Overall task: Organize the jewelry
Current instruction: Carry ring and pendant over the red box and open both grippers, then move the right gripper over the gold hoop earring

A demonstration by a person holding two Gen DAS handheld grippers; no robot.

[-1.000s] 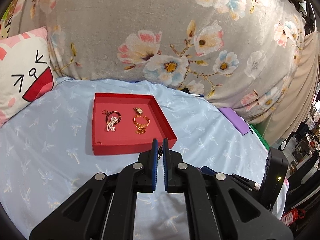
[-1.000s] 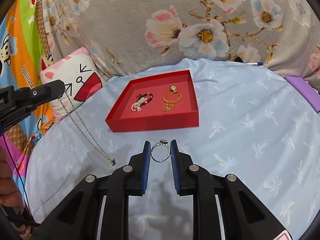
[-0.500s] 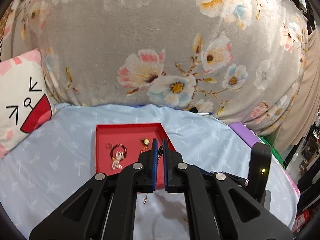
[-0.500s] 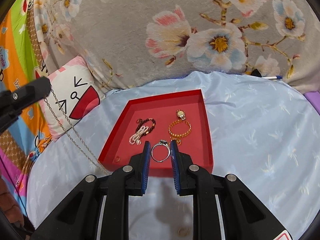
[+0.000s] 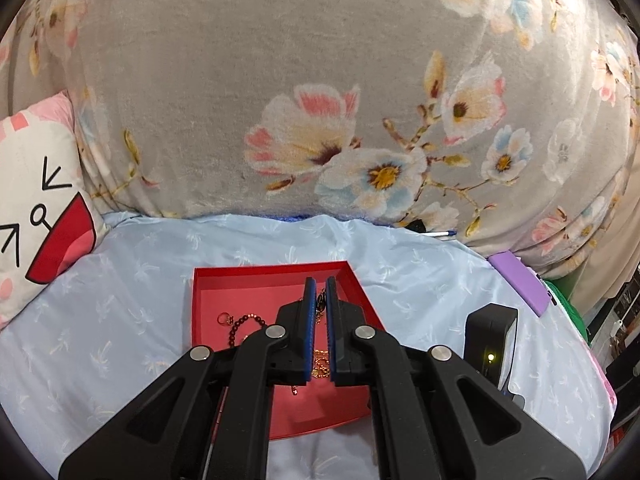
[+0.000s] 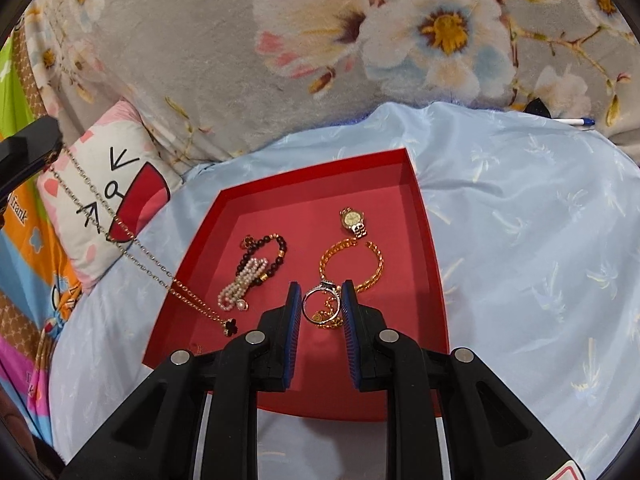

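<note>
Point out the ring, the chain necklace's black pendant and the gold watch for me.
ring (image 6: 321,303): right wrist view, on the silver band between the right gripper's fingers.
black pendant (image 6: 229,326): right wrist view, on the clover at the chain's low end, over the tray.
gold watch (image 6: 352,218): right wrist view, on its dial.

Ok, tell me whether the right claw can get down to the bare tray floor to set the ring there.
Probably yes. The right claw grips the ring above the red tray; open floor lies right of the gold bracelet, though the bracelet's dangling charm sits directly below.
</note>
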